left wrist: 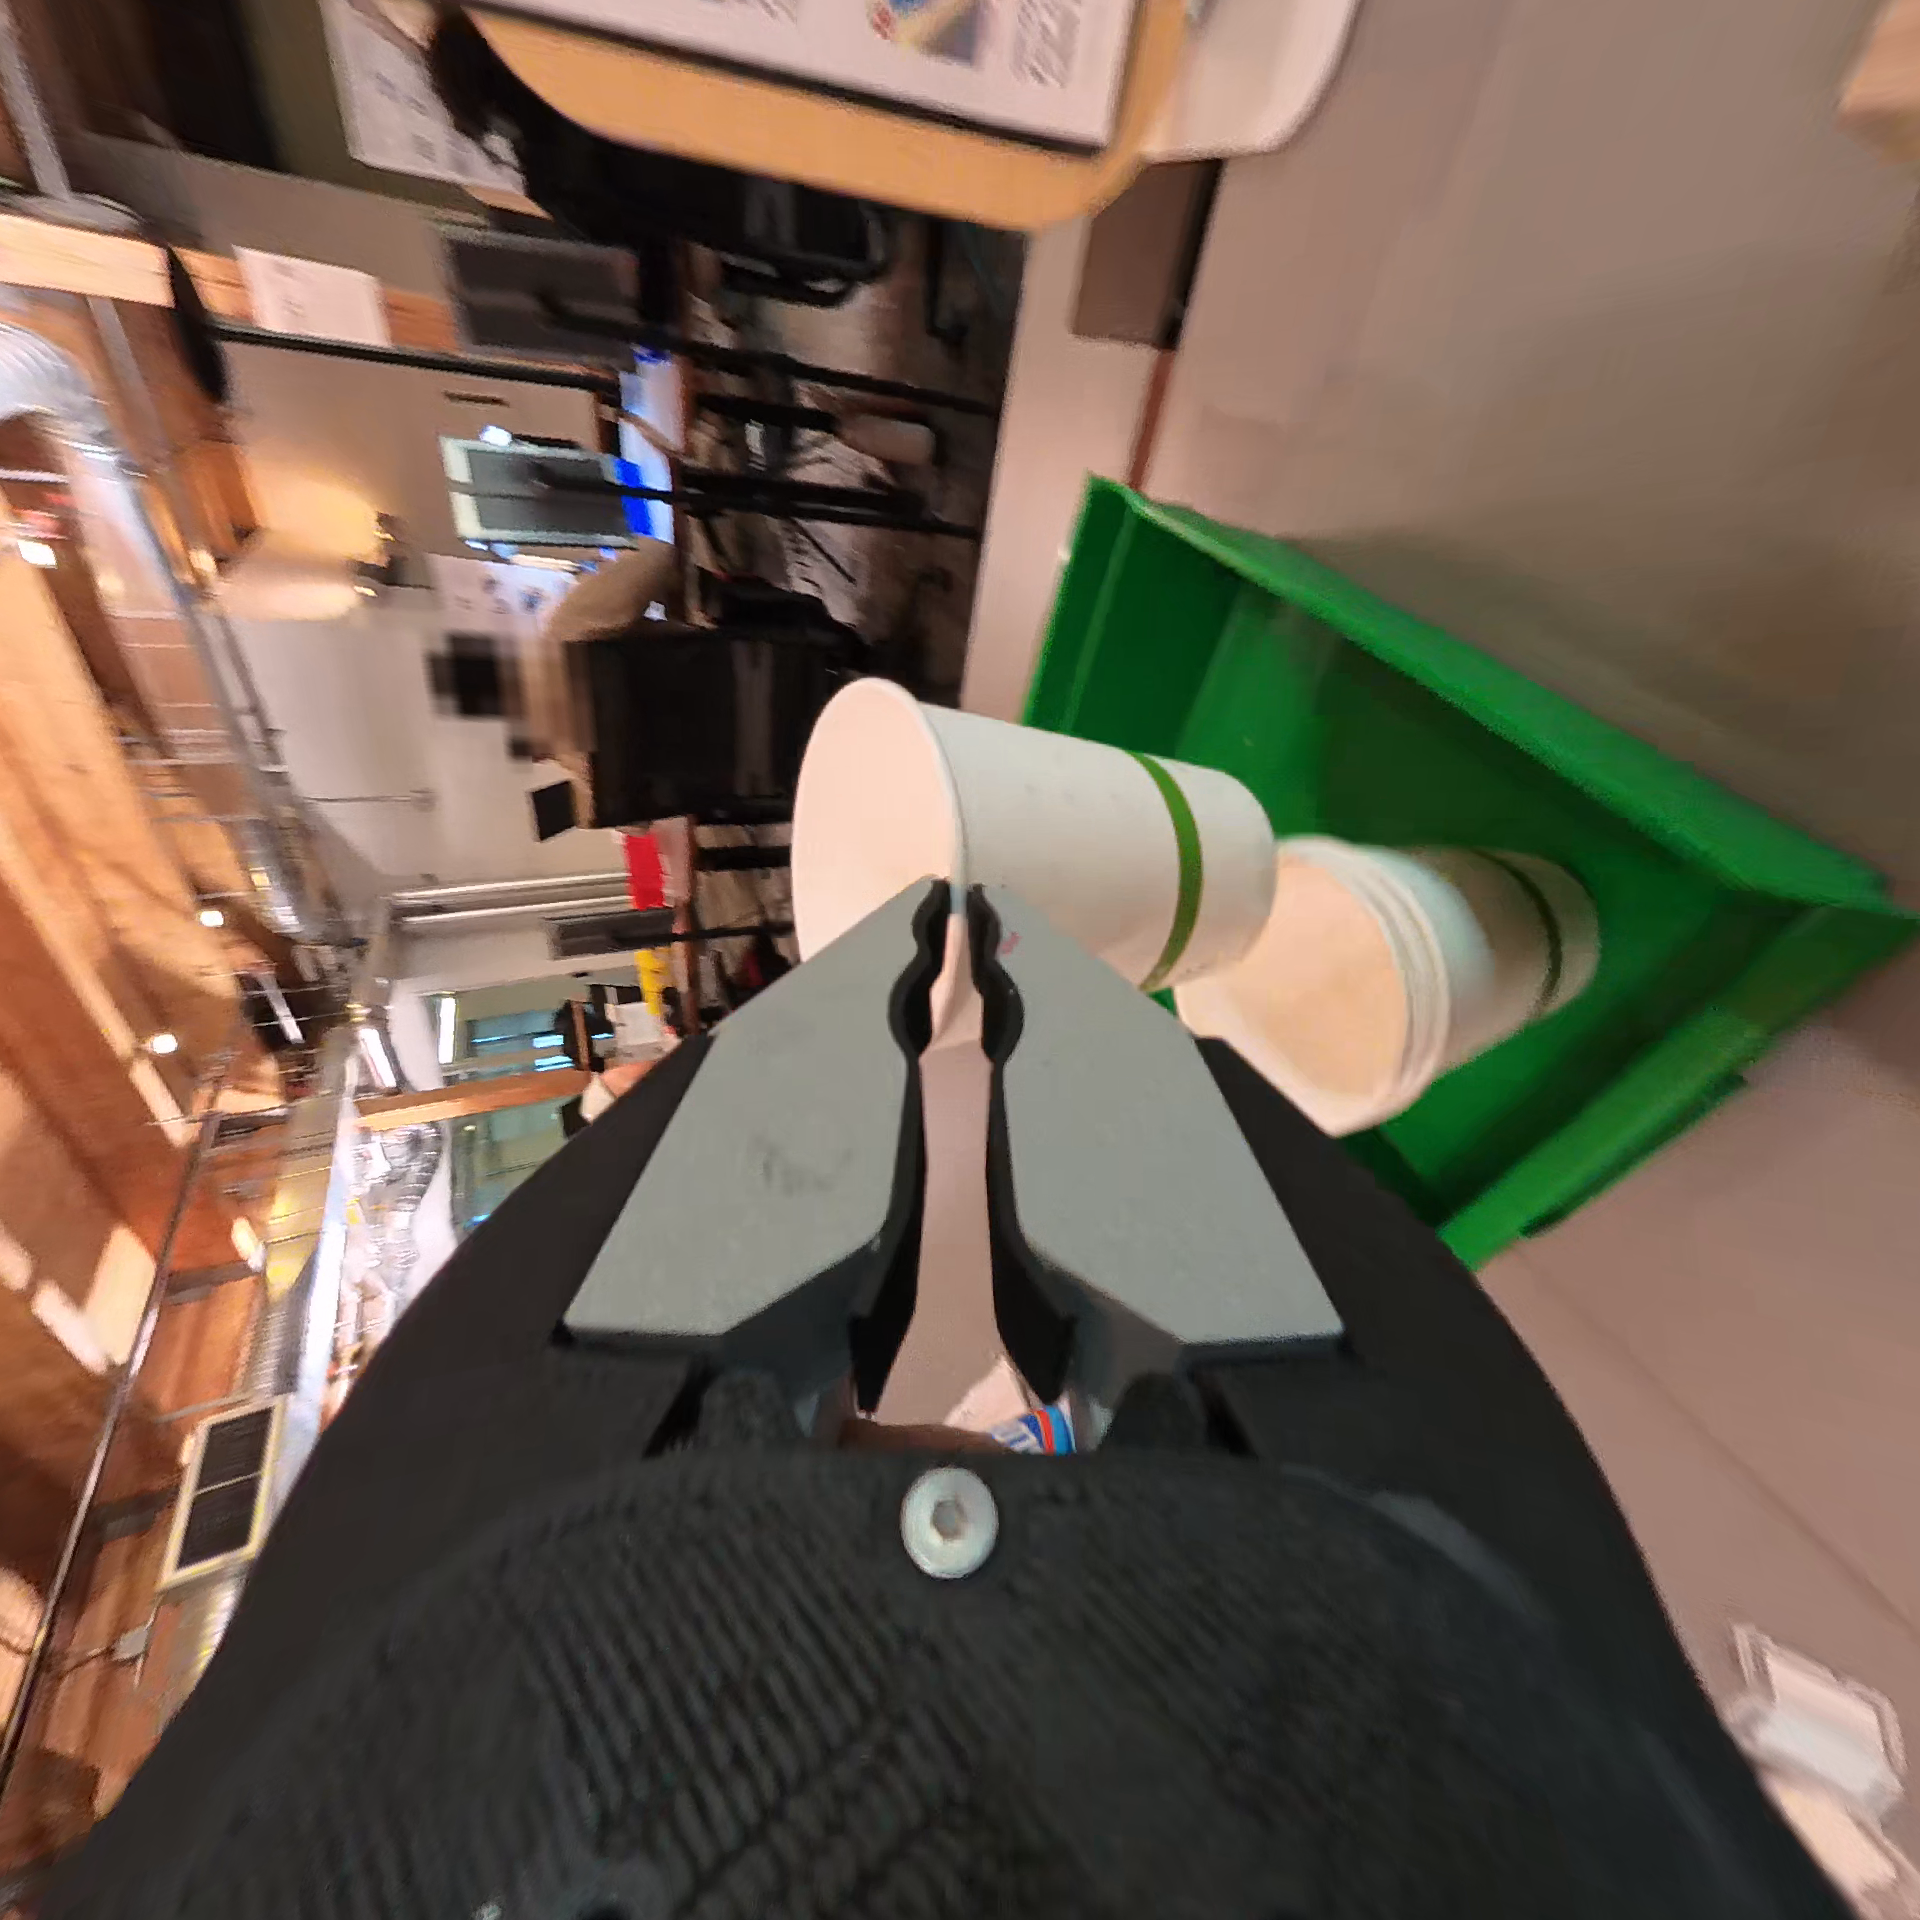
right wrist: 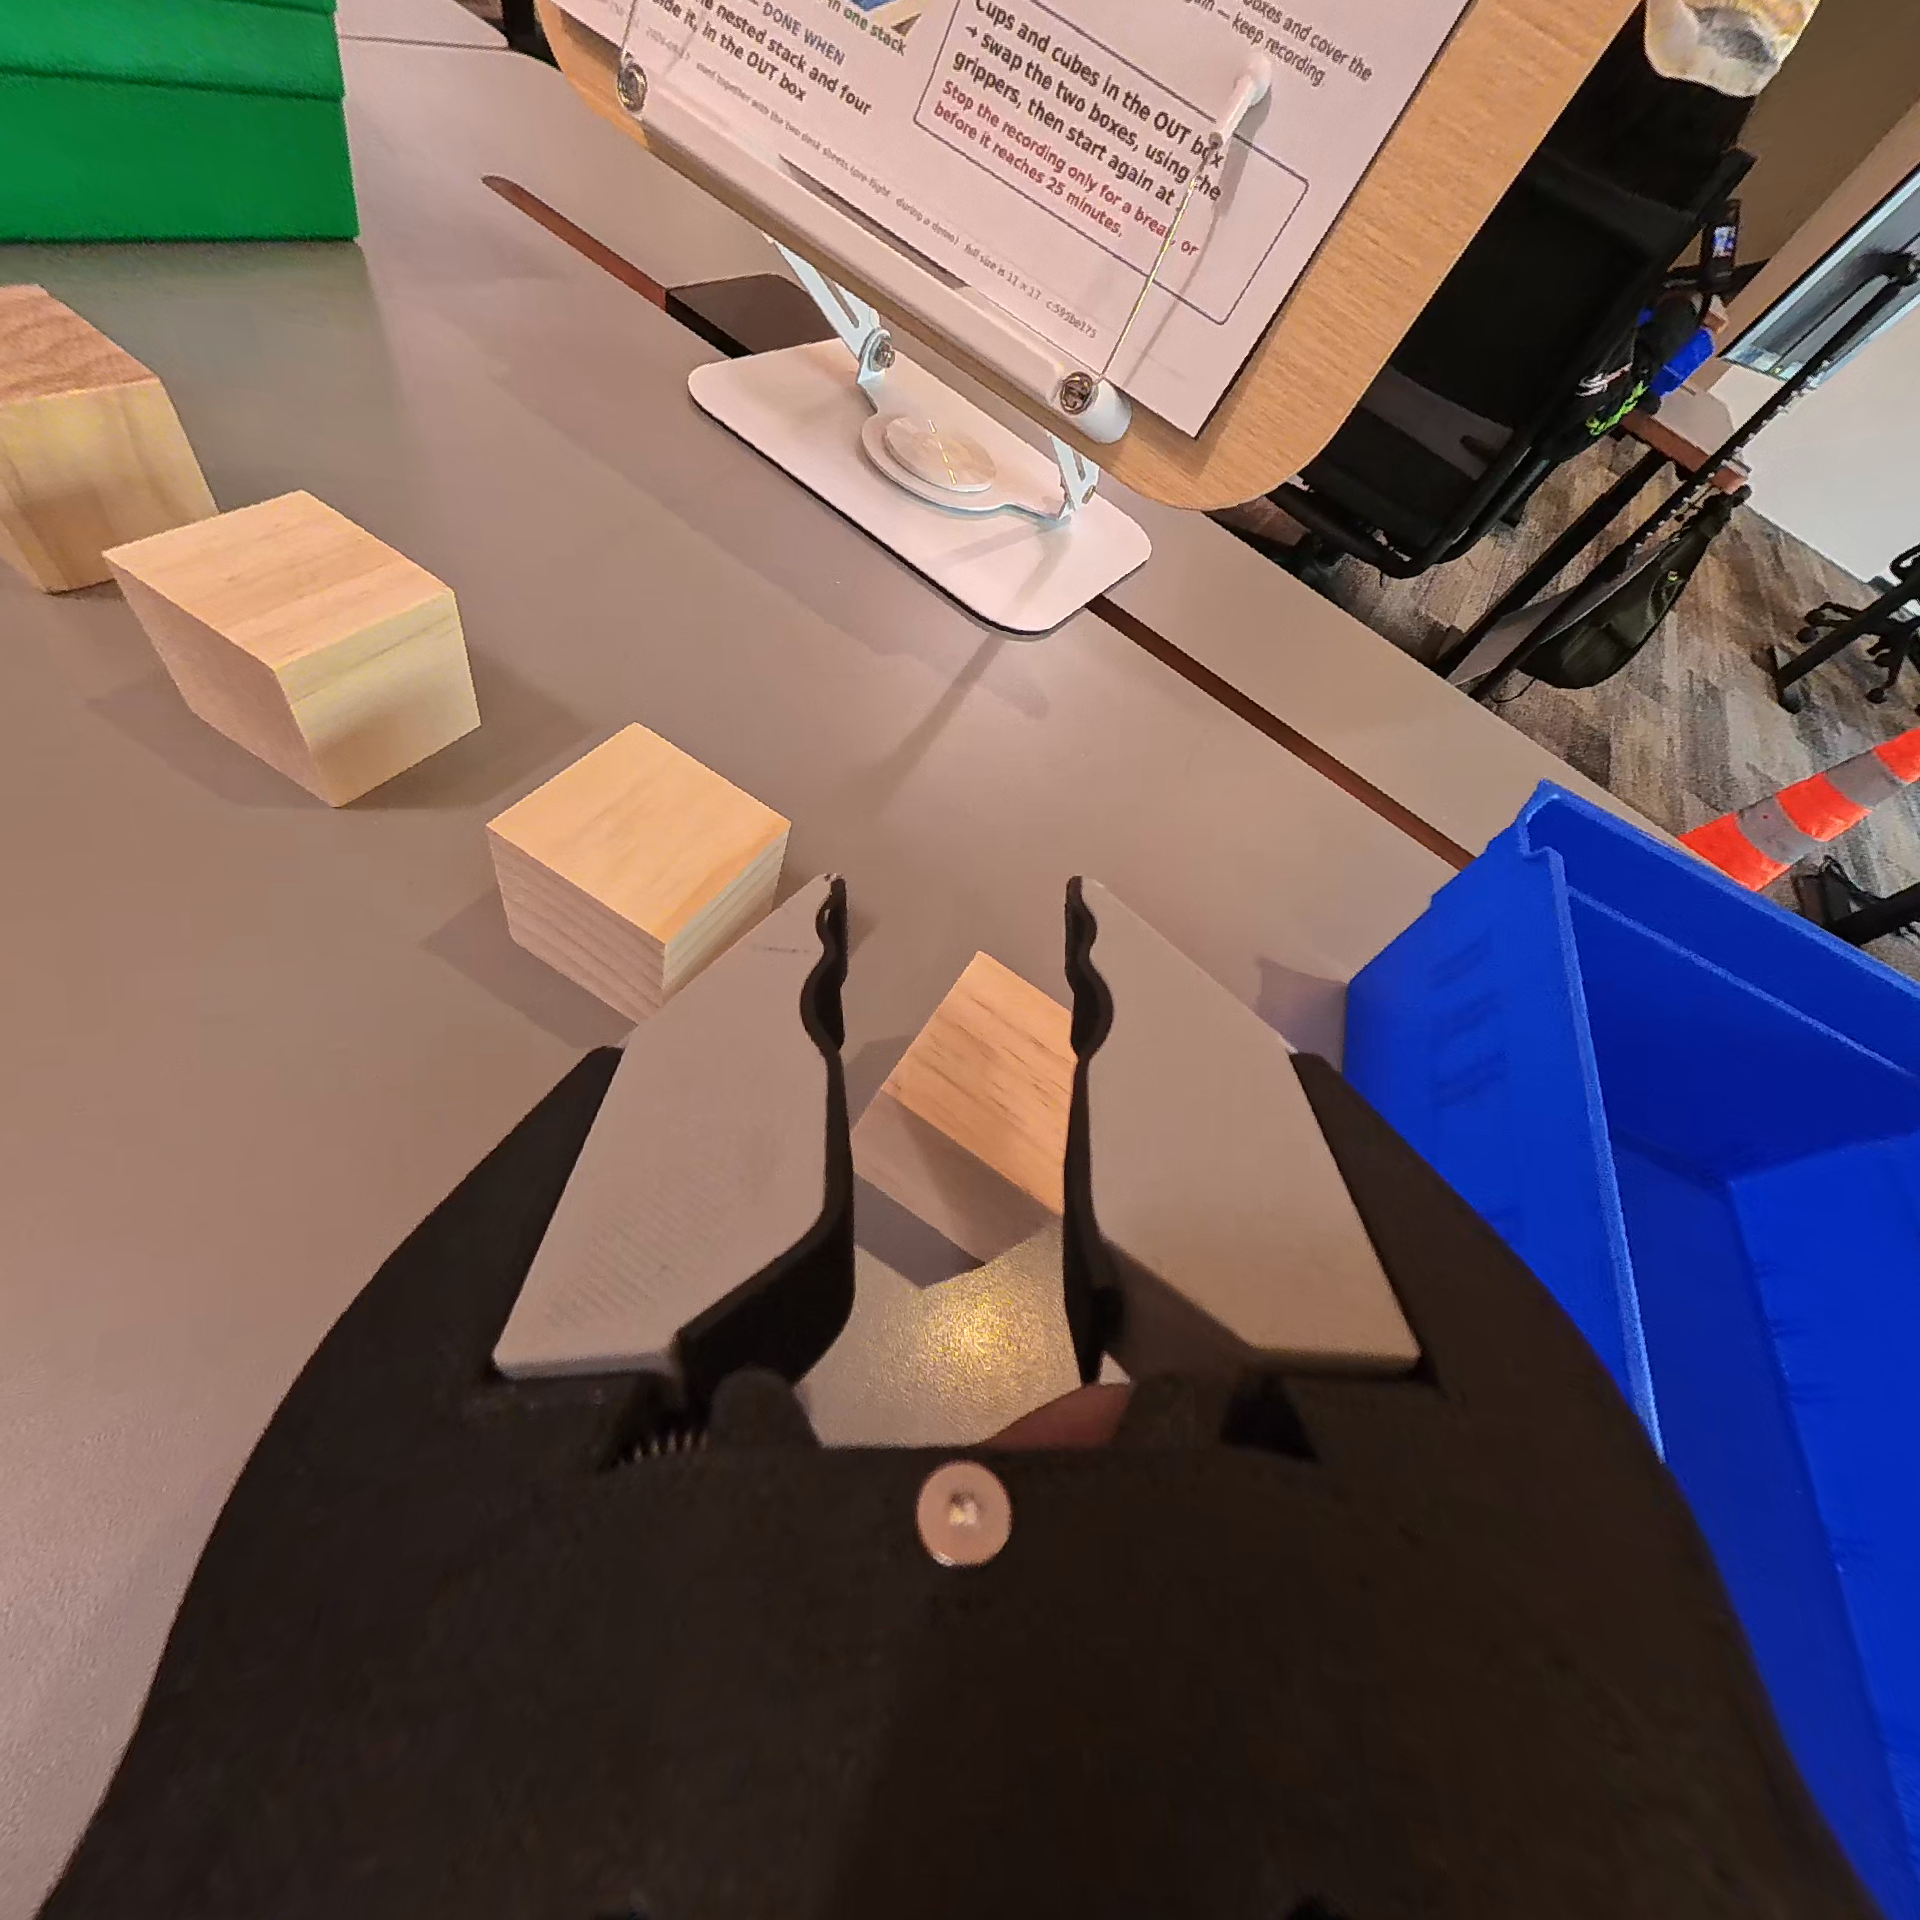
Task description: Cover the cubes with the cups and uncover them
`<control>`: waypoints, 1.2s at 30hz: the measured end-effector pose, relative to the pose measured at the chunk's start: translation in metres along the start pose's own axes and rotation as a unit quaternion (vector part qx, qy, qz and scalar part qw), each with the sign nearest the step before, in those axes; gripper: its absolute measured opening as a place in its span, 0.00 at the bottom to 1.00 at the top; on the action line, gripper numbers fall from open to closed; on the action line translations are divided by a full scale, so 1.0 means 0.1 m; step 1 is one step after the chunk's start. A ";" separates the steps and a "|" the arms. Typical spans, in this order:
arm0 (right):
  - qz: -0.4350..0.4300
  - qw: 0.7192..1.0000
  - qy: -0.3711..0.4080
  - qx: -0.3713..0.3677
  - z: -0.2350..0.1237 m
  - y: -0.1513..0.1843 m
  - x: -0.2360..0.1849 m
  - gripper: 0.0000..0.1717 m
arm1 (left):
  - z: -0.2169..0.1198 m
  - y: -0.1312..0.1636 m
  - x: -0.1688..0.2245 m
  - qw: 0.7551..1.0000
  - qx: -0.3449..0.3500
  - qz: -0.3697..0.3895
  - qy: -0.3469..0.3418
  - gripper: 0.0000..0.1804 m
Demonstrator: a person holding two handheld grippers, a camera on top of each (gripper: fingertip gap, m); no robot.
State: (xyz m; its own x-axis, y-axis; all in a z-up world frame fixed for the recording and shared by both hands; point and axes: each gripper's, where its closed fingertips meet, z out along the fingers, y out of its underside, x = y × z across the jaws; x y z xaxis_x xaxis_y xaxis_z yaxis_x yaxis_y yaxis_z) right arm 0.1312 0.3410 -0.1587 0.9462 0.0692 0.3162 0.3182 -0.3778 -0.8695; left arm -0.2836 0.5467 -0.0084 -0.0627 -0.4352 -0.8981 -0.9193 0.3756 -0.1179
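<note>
**Left tongs pinch a cup rim; right tongs stand apart over the cubes**

While the left wrist view is rolled on its side and blurred, the left gripper (left wrist: 958,904) at the centre of the frame is plainly clamped on the rim of a white paper cup (left wrist: 1039,831) with a green band near its base. Both dark pads press the thin cup wall, one inside the mouth and one outside. The cup lies sideways in the frame, mouth toward the left, base toward the right. Just right of it and lower, a nested stack of cups (left wrist: 1403,966) lies inside a green bin (left wrist: 1714,831) that fills the right middle of the frame and rests on the grey table (left wrist: 1558,416).

In the right wrist view the right gripper (right wrist: 954,894) has its fingers spread wide, with nothing pressed between them. A wooden cube (right wrist: 987,1101) sits on the table below, seen through the gap. Its right edge disappears behind the right finger, and a clear strip of table shows between it and the left finger. Three more cubes run toward the upper left of the frame: one (right wrist: 634,852) just left of the left fingertip, another (right wrist: 301,634) farther along, and a third (right wrist: 73,436) at the left edge. All four stand apart from one another and uncovered. A blue bin (right wrist: 1662,1143) stands at the right of the frame, and a wooden board on a white stand (right wrist: 935,499) carrying a printed sheet occupies the top centre. A corner of the green bin shows at the top left.
</note>
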 end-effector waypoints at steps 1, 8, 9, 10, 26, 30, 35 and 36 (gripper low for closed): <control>0.002 1.000 0.000 0.000 0.00 0.00 0.00 0.23 | -0.05 -0.09 -0.07 1.000 0.009 -0.004 -0.021 0.01; 0.018 0.996 -0.066 0.052 -0.09 -0.19 -0.19 0.31 | -0.43 -0.81 -0.40 0.991 0.047 -0.032 -0.122 0.00; 0.022 0.993 -0.087 0.072 -0.14 -0.27 -0.27 0.32 | -0.49 -0.94 -0.43 0.988 0.063 -0.049 -0.131 0.00; 0.029 0.989 -0.111 0.093 -0.19 -0.36 -0.35 0.32 | -0.55 -1.11 -0.44 0.984 0.090 -0.072 -0.133 0.00; 0.333 0.694 -0.571 0.286 -1.03 -1.28 -1.20 0.53 | -1.41 -2.85 0.71 0.811 0.508 -0.285 -0.050 0.00; 0.368 0.696 -0.551 0.277 -0.89 -1.31 -1.17 0.56 | -1.30 -2.93 0.92 0.799 0.524 -0.294 -0.013 0.00; 0.437 0.654 -0.543 0.295 -0.77 -1.28 -0.91 0.40 | -1.15 -2.85 1.04 0.784 0.533 -0.319 0.015 0.00; 0.445 0.652 -0.541 0.290 -0.73 -1.26 -0.89 0.42 | -1.11 -2.84 1.07 0.781 0.533 -0.326 0.021 0.00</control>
State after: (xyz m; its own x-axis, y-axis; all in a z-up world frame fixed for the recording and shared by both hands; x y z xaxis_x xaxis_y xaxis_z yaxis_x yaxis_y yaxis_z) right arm 0.0021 0.3150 -0.0493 0.1592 0.7903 -0.5916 -0.7136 -0.3220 -0.6222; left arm -0.0720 0.3024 -0.0239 0.2500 -0.8367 -0.4873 0.0824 0.5198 -0.8503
